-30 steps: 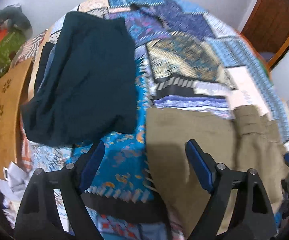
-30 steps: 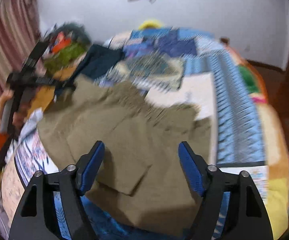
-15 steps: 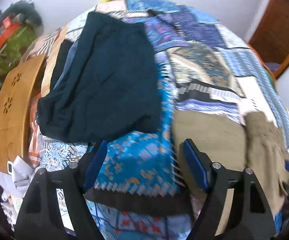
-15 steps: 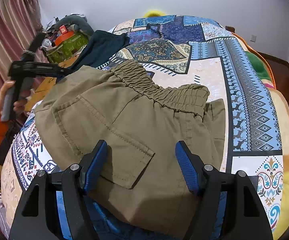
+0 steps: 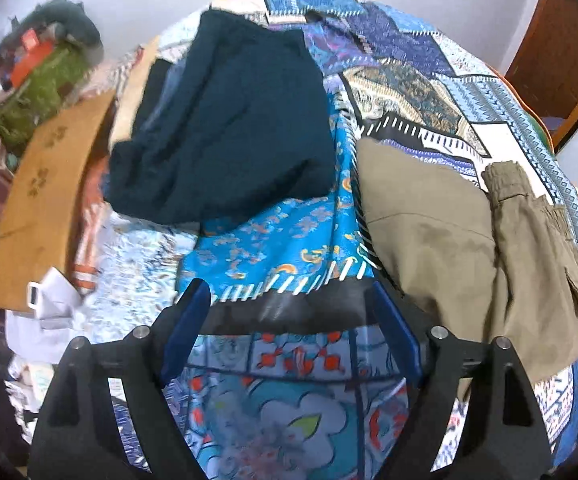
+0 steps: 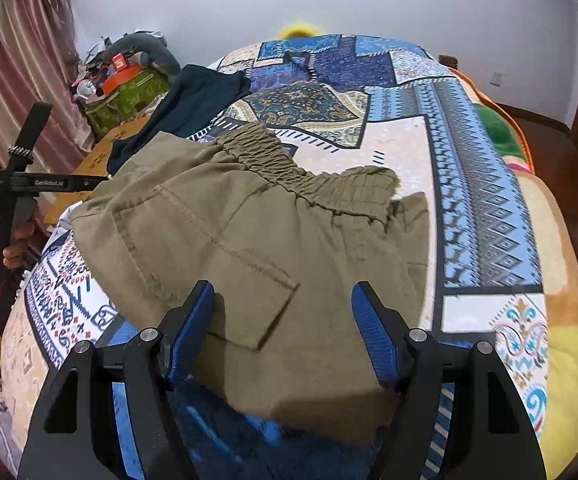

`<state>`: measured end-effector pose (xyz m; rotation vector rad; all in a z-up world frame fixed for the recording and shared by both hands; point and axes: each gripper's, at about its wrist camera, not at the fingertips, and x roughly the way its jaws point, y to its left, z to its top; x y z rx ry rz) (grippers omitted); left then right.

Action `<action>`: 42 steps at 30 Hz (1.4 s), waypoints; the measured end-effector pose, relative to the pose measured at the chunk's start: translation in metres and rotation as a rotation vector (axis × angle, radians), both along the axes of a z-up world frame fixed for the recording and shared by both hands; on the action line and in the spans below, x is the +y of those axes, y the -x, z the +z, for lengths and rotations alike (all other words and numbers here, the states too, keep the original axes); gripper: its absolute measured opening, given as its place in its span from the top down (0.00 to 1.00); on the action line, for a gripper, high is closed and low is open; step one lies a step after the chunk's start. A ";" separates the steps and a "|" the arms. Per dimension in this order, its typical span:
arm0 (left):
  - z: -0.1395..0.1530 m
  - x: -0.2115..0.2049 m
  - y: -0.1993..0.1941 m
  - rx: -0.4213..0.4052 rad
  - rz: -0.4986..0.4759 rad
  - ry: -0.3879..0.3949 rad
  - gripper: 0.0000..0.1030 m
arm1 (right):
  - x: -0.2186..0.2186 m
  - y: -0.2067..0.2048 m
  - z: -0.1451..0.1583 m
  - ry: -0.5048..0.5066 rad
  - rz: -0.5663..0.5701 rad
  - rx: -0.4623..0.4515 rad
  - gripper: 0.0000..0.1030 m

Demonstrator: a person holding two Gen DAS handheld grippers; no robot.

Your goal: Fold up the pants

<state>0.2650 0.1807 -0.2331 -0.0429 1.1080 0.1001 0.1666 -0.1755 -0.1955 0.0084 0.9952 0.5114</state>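
Observation:
Olive pants (image 6: 273, 232) lie folded on the patchwork quilt (image 6: 481, 184), elastic waistband toward the far side and a back pocket facing up. My right gripper (image 6: 284, 286) hovers open over their near edge, the cloth lying loose below both blue pads. In the left wrist view the same pants (image 5: 441, 232) sit to the right. My left gripper (image 5: 288, 286) is off to their left over bare quilt (image 5: 281, 240); its jaws are opening with nothing between them. A hand (image 6: 17, 240) holds that tool's handle (image 6: 9, 200) at the bed's left side.
A dark navy garment (image 5: 229, 128) lies spread on the far left of the bed. A wooden board (image 5: 45, 184) and white cloth (image 5: 49, 312) border the left edge, with a green bag (image 6: 129, 92) of clutter behind. A brown door (image 5: 561, 48) stands at right.
My left gripper has moved left, off the olive pants and onto bare quilt; the navy garment now sits more central in its view. The right gripper has stayed put.

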 end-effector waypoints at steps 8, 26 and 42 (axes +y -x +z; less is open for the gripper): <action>0.030 -0.019 0.012 -0.071 -0.050 0.134 0.20 | -0.030 0.003 0.010 -0.014 -0.104 -0.011 0.33; -0.017 -0.060 -0.032 0.021 -0.141 0.231 0.59 | -0.041 -0.039 -0.037 -0.120 -0.125 0.158 0.44; 0.015 -0.066 -0.023 -0.122 -0.121 0.160 0.97 | -0.039 -0.037 -0.015 -0.086 -0.111 0.052 0.92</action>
